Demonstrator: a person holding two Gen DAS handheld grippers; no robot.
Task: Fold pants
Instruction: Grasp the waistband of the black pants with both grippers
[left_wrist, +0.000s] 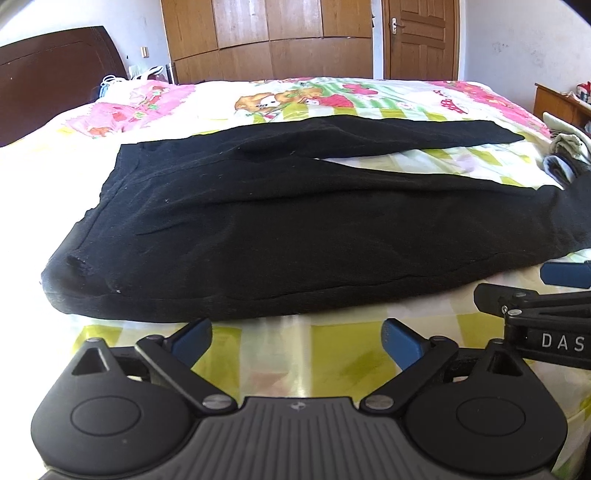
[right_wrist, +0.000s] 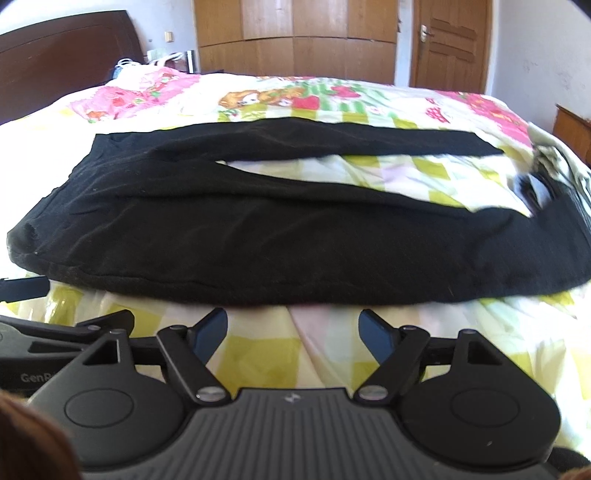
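Note:
Black pants (left_wrist: 258, 229) lie flat on the bed, waistband to the left, the two legs spread apart toward the right with bedsheet showing between them. They also fill the middle of the right wrist view (right_wrist: 229, 240). My left gripper (left_wrist: 297, 338) is open and empty, just short of the near edge of the pants. My right gripper (right_wrist: 293, 332) is open and empty, also just short of that near edge. The right gripper shows at the right edge of the left wrist view (left_wrist: 546, 291).
The bed has a bright cartoon-print sheet (left_wrist: 295, 99). A dark headboard (left_wrist: 51, 77) stands at the left. Other crumpled clothes (left_wrist: 569, 151) lie at the bed's right edge. A wooden wardrobe (left_wrist: 273, 37) and door (left_wrist: 421, 37) are behind.

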